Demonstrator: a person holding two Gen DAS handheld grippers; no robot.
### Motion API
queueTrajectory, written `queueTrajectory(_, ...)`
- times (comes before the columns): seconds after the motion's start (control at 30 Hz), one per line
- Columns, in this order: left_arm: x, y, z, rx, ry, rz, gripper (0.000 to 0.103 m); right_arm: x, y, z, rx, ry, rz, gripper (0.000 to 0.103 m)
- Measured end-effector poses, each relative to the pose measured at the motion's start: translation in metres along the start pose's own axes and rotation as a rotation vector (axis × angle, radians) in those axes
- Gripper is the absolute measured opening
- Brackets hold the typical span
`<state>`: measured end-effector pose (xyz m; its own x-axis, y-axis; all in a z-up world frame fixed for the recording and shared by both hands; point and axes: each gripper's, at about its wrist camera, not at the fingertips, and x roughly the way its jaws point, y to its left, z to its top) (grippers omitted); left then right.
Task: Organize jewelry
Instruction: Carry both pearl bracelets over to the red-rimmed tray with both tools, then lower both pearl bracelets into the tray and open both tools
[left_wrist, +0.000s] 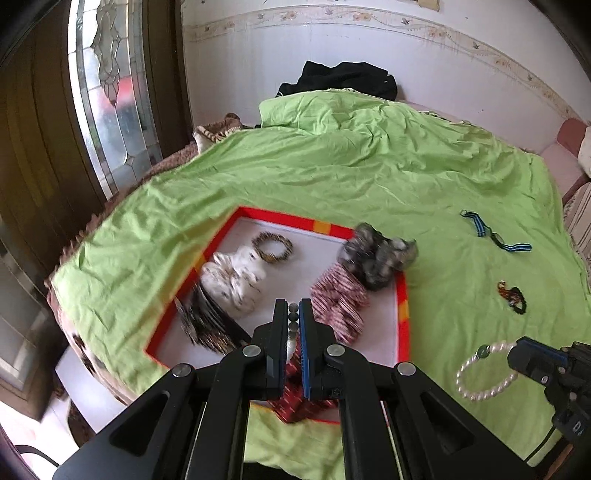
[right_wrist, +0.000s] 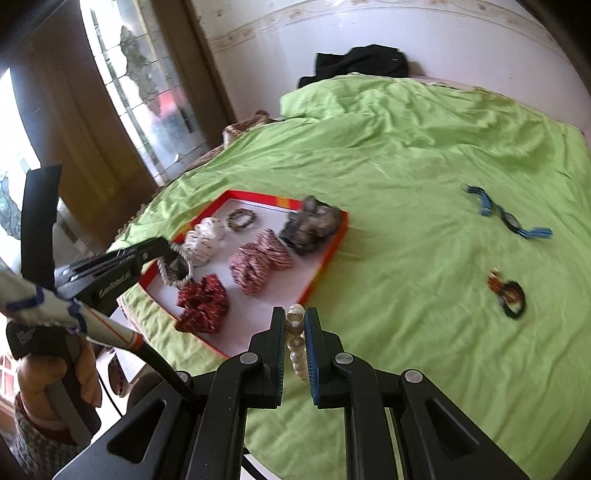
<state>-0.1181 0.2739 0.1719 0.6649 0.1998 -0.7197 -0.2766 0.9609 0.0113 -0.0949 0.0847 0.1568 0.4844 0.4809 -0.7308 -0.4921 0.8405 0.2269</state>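
Both grippers carry bead bracelets toward the red-rimmed tray (right_wrist: 334, 245); the left gripper (left_wrist: 293, 314), clamped on a bracelet of grey beads (left_wrist: 293, 319), hangs right over the tray floor; the right gripper (right_wrist: 295, 325), clamped on a pearl bracelet (right_wrist: 297, 349), sits over green sheet (right_wrist: 406, 166), tray just ahead and to its left; left hand is nearer.

Scrunchies (right_wrist: 260, 264) in tray (right_wrist: 325, 264) on bedspread (right_wrist: 406, 166)

Glossy pearl bracelet (right_wrist: 297, 347); matt wrinkled green cloth (right_wrist: 406, 155)
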Motion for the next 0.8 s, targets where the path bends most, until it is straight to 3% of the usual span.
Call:
queueTrajectory(0.27, 0.026, 0.018, 0.042, 0.016, 0.062, -0.085, 0.006, 0.025, 0.03, 0.018, -0.072, 0.007, 0.06, 0.011)
queueTrajectory(0.43, 0.06, 0.019, 0.054, 0.018, 0.146, -0.174, 0.006, 0.044, 0.043, 0.023, -0.093, 0.03, 0.104, 0.011)
queueTrajectory(0.63, 0.1, 0.02, 0.047, -0.004, 0.225, -0.178, 0.006, 0.071, 0.055, 0.02, -0.094, 0.074, 0.187, 0.011)
queueTrajectory(0.8, 0.126, 0.028, 0.037, -0.021, 0.28, -0.11, 0.006, 0.102, 0.05, 0.013, -0.071, 0.134, 0.185, 0.011)
